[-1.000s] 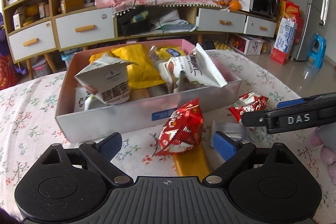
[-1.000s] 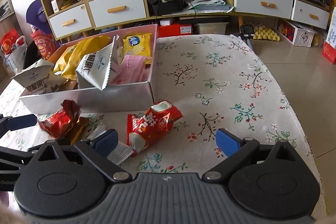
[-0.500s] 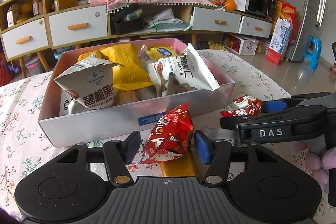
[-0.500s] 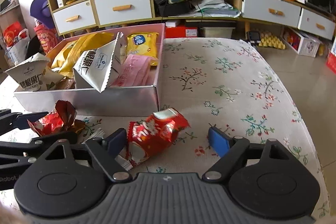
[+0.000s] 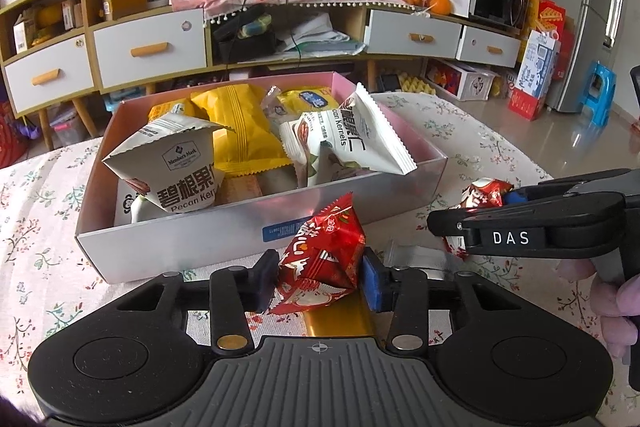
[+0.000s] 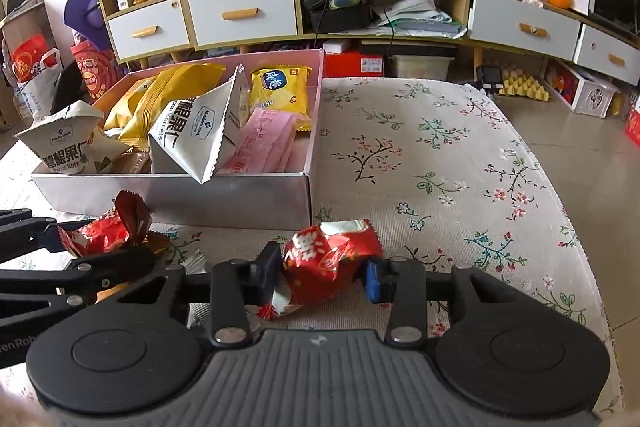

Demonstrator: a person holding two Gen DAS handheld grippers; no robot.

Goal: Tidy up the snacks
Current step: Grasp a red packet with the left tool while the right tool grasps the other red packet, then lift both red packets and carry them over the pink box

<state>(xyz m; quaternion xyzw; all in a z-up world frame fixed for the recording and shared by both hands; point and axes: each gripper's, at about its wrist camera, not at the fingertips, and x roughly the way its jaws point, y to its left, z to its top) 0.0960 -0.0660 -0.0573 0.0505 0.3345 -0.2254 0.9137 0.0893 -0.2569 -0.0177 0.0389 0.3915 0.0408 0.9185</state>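
The left gripper (image 5: 318, 279) has its jaws closing on a crinkled red foil snack packet (image 5: 320, 259), which sits squarely between the two blue-padded fingers (image 5: 371, 283); the pads already press its sides and the wrapper bulges upward past them. Under the jaws and the packet lies a flat gold foil bar (image 5: 340, 321), and just right of the right finger a clear ridged wrapper (image 5: 416, 257) rests on the floral tablecloth (image 5: 36, 227). Straight beyond the fingertips stands the shallow silver cardboard box with a pink lining (image 5: 200, 239), its near wall close to the packet. Inside it are two white pecan-kernel pouches (image 5: 176, 167), yellow bags (image 5: 240, 123) and other snacks.

The right gripper (image 6: 322, 275) is likewise closing its jaws on a second red foil snack packet with a white torn end (image 6: 328, 259). This one lies slantwise between the fingers, pinched at both sides, its upper end reaching past the right pad (image 6: 374, 281). Ahead and to the left of these jaws is the box's near right corner; to their right, only tablecloth. In the left wrist view the right gripper comes in from the right side, its packet showing at its tips.
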